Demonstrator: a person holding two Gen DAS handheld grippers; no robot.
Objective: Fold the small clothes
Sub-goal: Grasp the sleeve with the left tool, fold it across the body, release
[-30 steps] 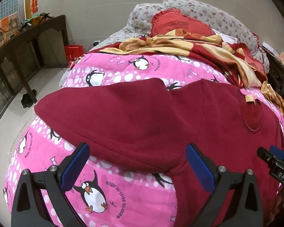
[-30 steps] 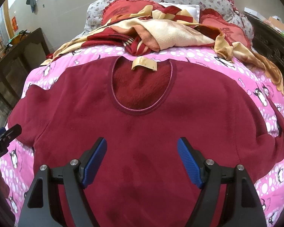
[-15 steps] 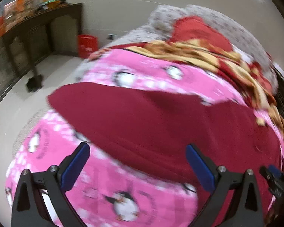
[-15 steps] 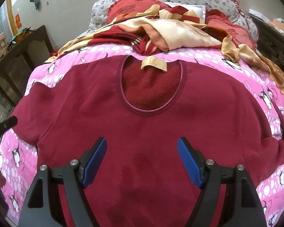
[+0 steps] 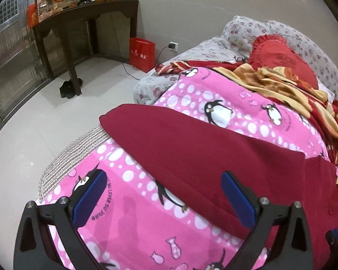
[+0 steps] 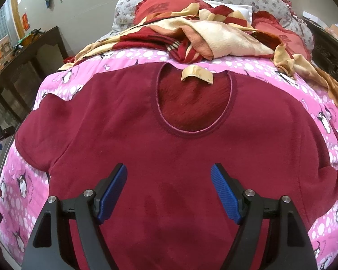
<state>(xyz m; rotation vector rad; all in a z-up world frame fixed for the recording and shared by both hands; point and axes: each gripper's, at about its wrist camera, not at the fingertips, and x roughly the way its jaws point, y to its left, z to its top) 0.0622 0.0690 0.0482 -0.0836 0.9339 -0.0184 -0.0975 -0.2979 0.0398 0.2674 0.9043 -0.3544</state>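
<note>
A dark red fleece top [image 6: 169, 148] lies flat, face up, on a pink penguin blanket [image 6: 20, 193], its round neckline with a tan label [image 6: 197, 74] at the far side. My right gripper [image 6: 169, 191] is open and empty, over the middle of the top's body. My left gripper [image 5: 164, 200] is open and empty, over the blanket beside the top's left sleeve [image 5: 191, 148], whose cuff end reaches the bed's left edge. The right sleeve [image 6: 326, 157] lies out toward the right edge.
A crumpled red and cream blanket [image 6: 214, 36] and red pillows [image 5: 279, 54] lie at the bed's head. Left of the bed are the white tiled floor [image 5: 33, 135], a dark wooden table [image 5: 78, 22], a red bag [image 5: 142, 54] and dark shoes [image 5: 68, 88].
My left gripper has swung left and outward, off the top's body toward the left sleeve and bed edge. My right gripper has moved a little closer over the top.
</note>
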